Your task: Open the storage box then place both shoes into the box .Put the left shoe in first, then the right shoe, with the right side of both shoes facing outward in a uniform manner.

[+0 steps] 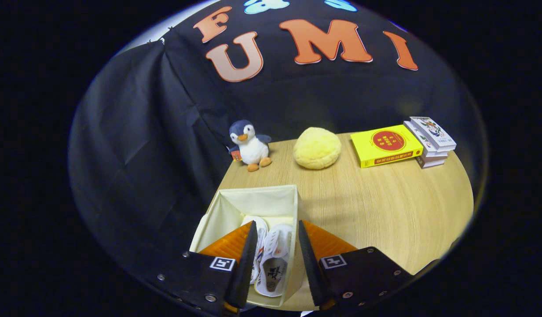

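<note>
A cream fabric storage box [253, 196] stands open on the wooden table's left side. Two white shoes lie side by side inside it, one [275, 259] nearer the box's right wall and the other [258, 237] to its left, partly hidden by my left finger. My gripper [277, 259] hovers above the box, open, its orange and black fingers [247, 259] apart with the shoes seen in the gap below. Neither finger touches a shoe.
Beyond the box stand a plush penguin [250, 145], a yellow round cushion [317, 148], a yellow book [385, 145] and a small stack of books [431, 140] at the table's far side. Bare wooden tabletop [385, 207] spreads right of the box.
</note>
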